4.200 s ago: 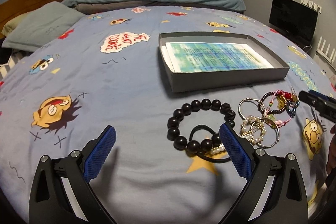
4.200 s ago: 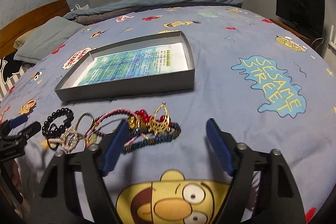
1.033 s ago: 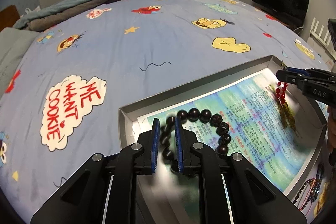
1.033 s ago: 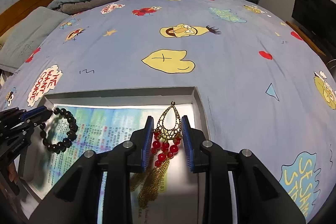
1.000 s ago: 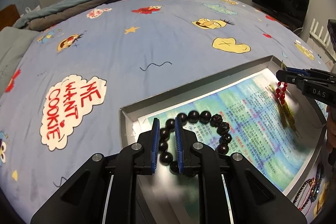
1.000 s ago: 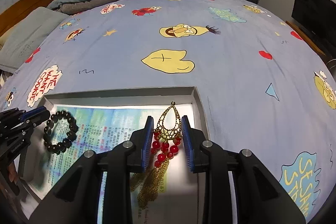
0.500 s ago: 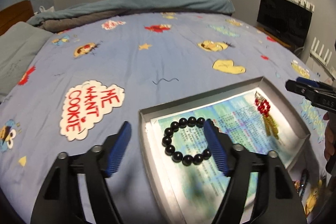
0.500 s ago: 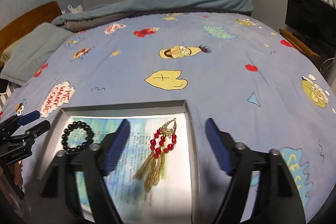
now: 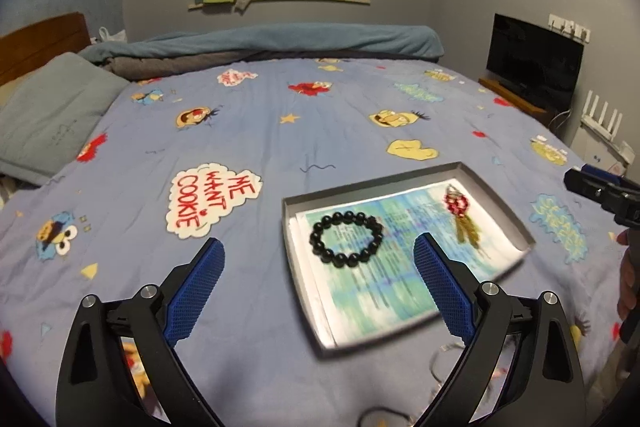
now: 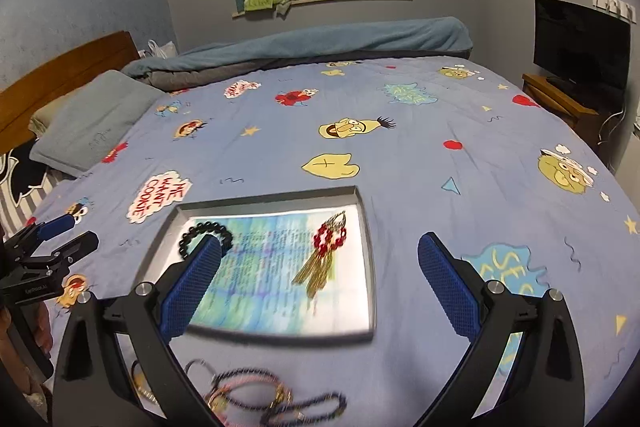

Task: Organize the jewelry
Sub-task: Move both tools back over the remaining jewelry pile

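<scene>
A grey shallow box (image 9: 500,201) (image 10: 370,259) with a blue-green paper liner lies on the bed. In it lie a black bead bracelet (image 9: 346,238) (image 10: 206,233) at the left and a red-and-gold tassel earring (image 9: 460,217) (image 10: 326,251) at the right. My left gripper (image 9: 318,285) is open and empty, above and in front of the box. My right gripper (image 10: 320,277) is open and empty, above the box's near side. A pile of bracelets and chains (image 10: 256,397) lies on the bed in front of the box, blurred.
The bed has a blue cartoon-print sheet (image 9: 280,131) (image 10: 400,131). A grey pillow (image 9: 44,115) and wooden headboard (image 10: 60,75) are at the left. A folded blanket (image 10: 320,39) lies at the far end. A TV (image 9: 532,61) stands at the right.
Both grippers opened and let go: the bead bracelet and the earring now lie in the box. Both grippers have pulled back and up from the box.
</scene>
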The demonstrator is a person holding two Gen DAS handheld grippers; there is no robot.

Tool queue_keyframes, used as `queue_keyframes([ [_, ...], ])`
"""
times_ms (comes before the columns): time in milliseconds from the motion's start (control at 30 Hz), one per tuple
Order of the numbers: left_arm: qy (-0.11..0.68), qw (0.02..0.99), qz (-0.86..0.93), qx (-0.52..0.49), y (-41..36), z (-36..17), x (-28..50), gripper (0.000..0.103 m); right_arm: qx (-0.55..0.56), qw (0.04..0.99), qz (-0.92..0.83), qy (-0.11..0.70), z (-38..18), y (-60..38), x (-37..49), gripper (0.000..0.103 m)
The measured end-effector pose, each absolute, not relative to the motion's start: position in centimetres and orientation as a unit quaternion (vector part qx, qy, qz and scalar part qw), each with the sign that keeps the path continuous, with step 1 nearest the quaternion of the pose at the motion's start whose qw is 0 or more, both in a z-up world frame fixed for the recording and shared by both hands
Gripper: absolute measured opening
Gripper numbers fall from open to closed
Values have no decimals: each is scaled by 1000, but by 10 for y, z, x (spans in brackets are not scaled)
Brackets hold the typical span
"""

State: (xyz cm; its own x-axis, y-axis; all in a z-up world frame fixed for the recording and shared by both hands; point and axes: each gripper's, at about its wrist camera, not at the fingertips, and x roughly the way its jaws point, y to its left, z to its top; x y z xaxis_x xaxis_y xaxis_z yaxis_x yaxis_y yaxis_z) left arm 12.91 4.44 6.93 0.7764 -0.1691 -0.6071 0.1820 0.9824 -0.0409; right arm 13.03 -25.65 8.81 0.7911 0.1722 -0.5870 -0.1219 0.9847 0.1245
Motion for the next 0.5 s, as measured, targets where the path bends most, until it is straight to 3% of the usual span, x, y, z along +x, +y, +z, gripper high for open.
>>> queue_keyframes([
  [500,313,945,-97,-22,54,51,42,97,29,943,63,324,49,-260,59,97],
])
